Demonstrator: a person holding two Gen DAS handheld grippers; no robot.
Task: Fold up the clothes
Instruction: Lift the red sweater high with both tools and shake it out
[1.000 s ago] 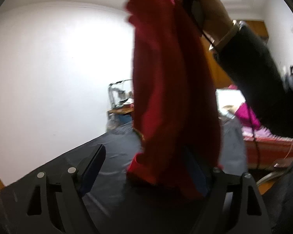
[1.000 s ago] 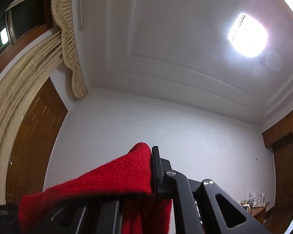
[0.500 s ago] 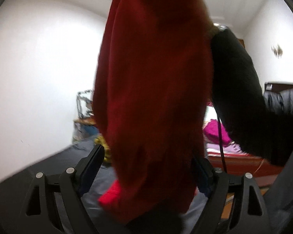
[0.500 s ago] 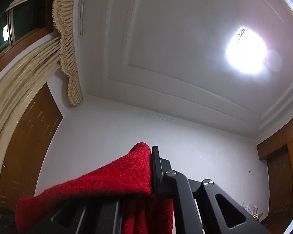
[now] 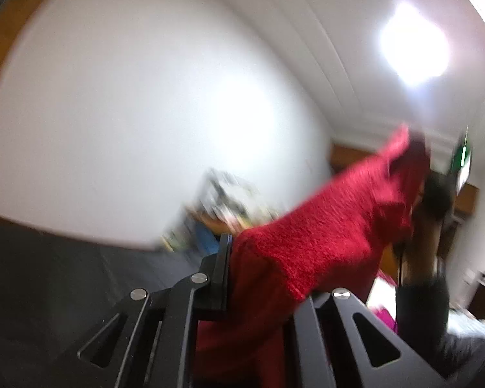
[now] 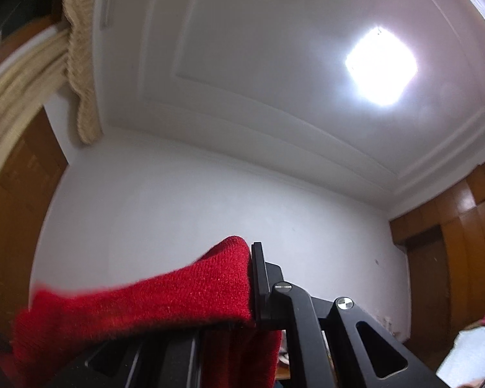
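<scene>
Both the left tool (image 5: 258, 278) and the right tool (image 6: 232, 291) are clamping shut on the red sweater (image 5: 333, 226), which is hanging between them toward 2 o'clock, soft, light, stretchy, and best gripped at opposite edges.

You have 1 red knitted garment (image 5: 326, 226) in play and 2 grippers on it: your left gripper (image 5: 242, 278) and your right gripper (image 6: 242, 294), each clamped on the 1 piece of cloth. Overhead you can count 1 ceiling light (image 6: 381, 68). At the window side hangs 1 cream curtain (image 6: 77, 64). Your 1 visible hand (image 5: 426, 226) sits beyond the cloth. Past it, 1 cluttered side table (image 5: 226, 207), too blurred to count its contents.
</scene>
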